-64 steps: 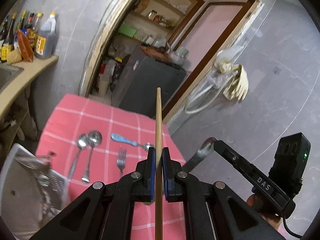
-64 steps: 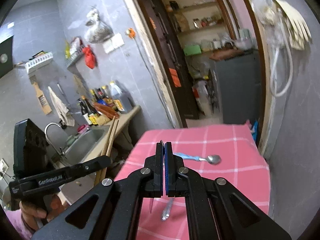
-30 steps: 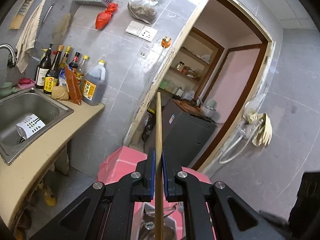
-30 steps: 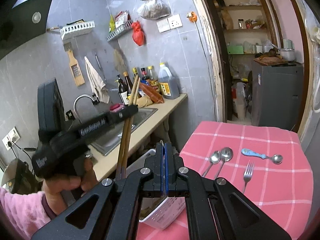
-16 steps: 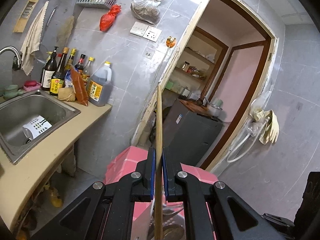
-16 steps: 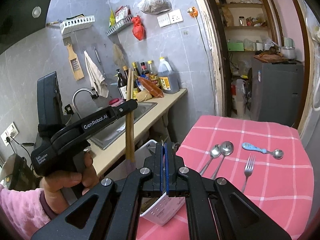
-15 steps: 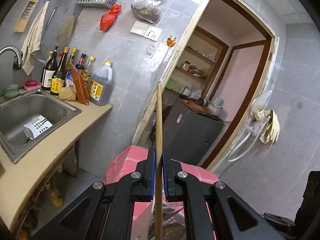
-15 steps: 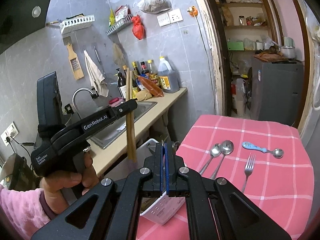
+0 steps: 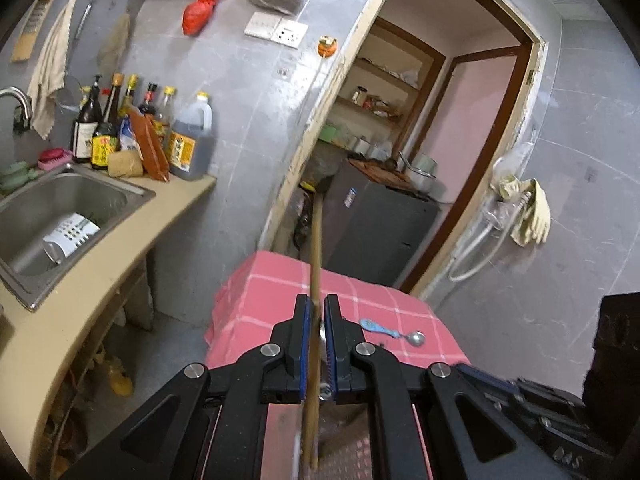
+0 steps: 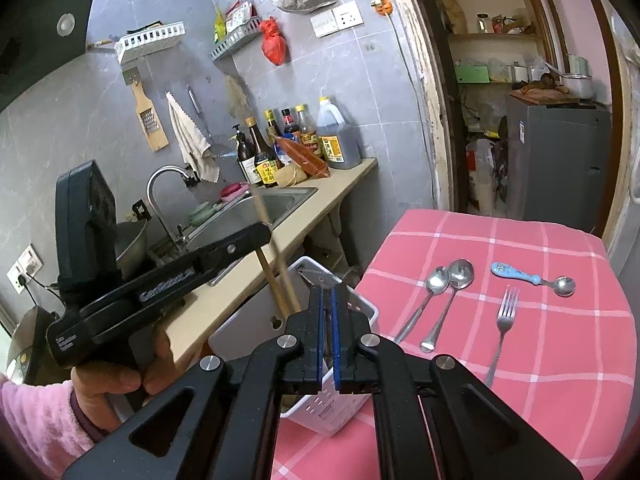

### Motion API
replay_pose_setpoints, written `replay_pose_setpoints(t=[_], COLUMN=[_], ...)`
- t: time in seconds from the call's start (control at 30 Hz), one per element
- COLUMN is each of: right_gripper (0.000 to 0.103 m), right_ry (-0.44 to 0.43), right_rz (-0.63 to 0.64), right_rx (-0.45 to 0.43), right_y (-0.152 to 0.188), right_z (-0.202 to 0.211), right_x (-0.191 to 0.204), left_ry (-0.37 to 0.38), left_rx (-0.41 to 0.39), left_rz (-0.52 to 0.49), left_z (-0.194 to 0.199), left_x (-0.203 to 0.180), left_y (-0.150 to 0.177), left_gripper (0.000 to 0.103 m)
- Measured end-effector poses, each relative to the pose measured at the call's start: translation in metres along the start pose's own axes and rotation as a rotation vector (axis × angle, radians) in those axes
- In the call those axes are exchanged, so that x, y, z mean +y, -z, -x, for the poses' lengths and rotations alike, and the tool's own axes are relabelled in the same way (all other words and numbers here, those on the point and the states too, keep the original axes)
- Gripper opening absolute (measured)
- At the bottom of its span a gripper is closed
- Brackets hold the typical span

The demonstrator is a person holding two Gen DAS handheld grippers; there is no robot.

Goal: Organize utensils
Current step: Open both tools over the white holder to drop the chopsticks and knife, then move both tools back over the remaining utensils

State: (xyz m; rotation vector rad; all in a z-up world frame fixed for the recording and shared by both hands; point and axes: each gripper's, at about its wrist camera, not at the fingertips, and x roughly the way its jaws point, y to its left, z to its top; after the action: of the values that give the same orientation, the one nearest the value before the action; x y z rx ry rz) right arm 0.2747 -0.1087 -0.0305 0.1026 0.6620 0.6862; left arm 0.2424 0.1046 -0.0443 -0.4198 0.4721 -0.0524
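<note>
Above the white caddy point(image 10: 362, 312), left tool point(image 9: 314, 344) grips chopsticks point(image 9: 316, 248).

A pink checked tablecloth-covered table point(image 10: 560, 400) carries two steel spoons point(image 10: 444, 292), a steel fork point(image 10: 502, 328), a blue-handled spoon point(image 10: 532, 278) far right, and a white slotted plastic basket point(image 10: 340, 408) near left.

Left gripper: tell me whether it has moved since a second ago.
Yes. In the right wrist view the left gripper with its chopsticks has dropped against the sink, toward the white basket.
</note>
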Motion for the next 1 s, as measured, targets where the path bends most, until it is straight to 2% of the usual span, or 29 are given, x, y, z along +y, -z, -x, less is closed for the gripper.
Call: replay_pose_setpoints(t=[0.1,0.13,0.17,0.3,0.37,0.4,0.47,0.63,0.7,1.0], right_gripper=[0.011,0.018,0.026,0.039,0.054,0.057,0.073,0.099,0.102,0.102], right_ry=[0.022,0.035,0.048,0.108,0.148,0.174,0.210,0.295,0.324,0.401], right_rz=[-0.022,-0.031,-0.040,-0.063,-0.065,-0.065,-0.071,-0.083,-0.089,-0.123], right_rx=[-0.024,-0.036,-0.054,-0.116,-0.157,-0.184,-0.219,-0.294,-0.315,-0.328], right_y=[-0.001,-0.001,-0.001,-0.004,-0.006,-0.007,-0.010,-0.015,-0.016,-0.015], right_z=[0.007,0.010,0.014,0.031,0.043,0.051,0.061,0.087,0.096,0.118], right_x=[-0.007,-0.010,-0.014,-0.025,-0.031,-0.035,-0.040,-0.060,-0.070,-0.125], left_ry=[0.023,0.025,0.032,0.038,0.037,0.040,0.037,0.026,0.018,0.020], left_rx=[0.006,0.002,-0.004,-0.013,-0.024,-0.029,-0.046,-0.073,-0.095,-0.079], left_rz=[0.012,0.014,0.016,-0.016,-0.042,-0.047,-0.063,-0.114,-0.132,-0.209], left_z=[0.006,0.008,0.010,0.012,0.013,0.013,0.014,0.011,0.010,-0.016], left_x=[0.000,0.000,-0.001,-0.015,-0.026,-0.030,-0.042,-0.069,-0.081,-0.131], left_y=[0.002,0.002,0.002,0.000,-0.001,-0.002,-0.002,0.000,0.002,0.013], left_gripper=[0.025,0.037,0.044,0.047,0.058,0.062,0.076,0.098,0.103,0.103])
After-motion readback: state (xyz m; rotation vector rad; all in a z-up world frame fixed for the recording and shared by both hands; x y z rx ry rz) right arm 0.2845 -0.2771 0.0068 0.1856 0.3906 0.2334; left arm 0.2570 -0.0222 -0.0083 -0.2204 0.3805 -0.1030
